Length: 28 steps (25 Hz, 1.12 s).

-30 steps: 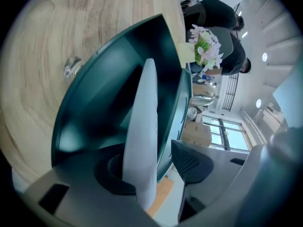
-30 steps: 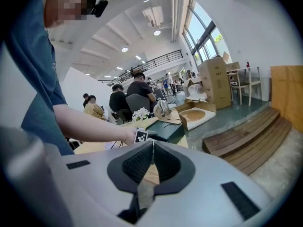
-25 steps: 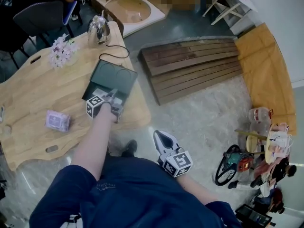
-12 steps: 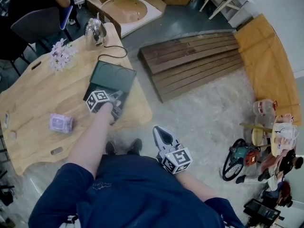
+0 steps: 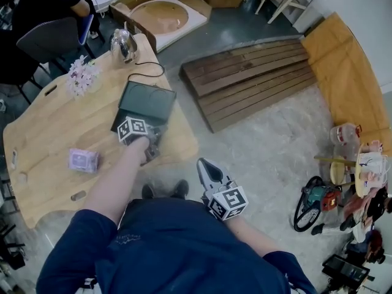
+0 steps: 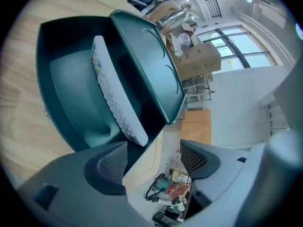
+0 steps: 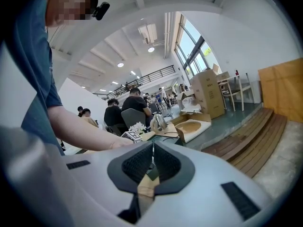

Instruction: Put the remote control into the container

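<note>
left claw [image 6: 154, 159]: wide, opening just now, empty
remote [image 6: 116, 98]: at 11 o'clock, axis 11-to-5, in container [image 6: 71, 93]
right claw [image 7: 151, 162]: closed, farther

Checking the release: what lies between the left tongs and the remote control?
Nothing, per the left gripper view: the left tongs, which have just been opening, stand empty short of the remote control.

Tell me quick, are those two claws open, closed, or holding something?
Left gripper: open, jaws have just been opening, nothing between them; the remote control sits in the dark green container.
Right gripper: shut, empty.
</note>
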### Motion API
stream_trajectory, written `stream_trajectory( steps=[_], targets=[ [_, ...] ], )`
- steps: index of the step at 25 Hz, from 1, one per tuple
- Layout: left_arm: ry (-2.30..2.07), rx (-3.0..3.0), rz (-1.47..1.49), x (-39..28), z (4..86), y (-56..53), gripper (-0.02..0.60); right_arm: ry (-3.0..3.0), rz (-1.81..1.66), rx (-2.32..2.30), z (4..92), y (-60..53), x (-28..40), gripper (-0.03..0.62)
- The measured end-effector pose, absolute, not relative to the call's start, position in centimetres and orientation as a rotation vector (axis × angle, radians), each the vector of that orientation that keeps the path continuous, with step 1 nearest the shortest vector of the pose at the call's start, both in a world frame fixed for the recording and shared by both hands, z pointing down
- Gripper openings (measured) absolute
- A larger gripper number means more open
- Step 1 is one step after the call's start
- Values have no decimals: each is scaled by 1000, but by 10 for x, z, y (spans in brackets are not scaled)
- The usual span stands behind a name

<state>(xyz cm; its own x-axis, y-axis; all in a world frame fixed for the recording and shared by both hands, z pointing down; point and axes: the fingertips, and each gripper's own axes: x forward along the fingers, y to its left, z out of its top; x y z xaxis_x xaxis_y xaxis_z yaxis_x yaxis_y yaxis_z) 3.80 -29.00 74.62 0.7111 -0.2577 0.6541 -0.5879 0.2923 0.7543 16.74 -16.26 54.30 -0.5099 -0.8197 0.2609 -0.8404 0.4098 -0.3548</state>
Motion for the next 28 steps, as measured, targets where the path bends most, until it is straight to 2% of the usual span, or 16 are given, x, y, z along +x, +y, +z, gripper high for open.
stream_trajectory(
  steps=[16, 28],
  targets=[
    [-668, 1731, 15, 11, 617, -233, 319, -2713, 603, 1343, 524, -152, 109, 18],
    [-663, 2430, 206, 5, 508, -153, 86, -2764, 512, 1267, 508, -135, 72, 18]
  ],
)
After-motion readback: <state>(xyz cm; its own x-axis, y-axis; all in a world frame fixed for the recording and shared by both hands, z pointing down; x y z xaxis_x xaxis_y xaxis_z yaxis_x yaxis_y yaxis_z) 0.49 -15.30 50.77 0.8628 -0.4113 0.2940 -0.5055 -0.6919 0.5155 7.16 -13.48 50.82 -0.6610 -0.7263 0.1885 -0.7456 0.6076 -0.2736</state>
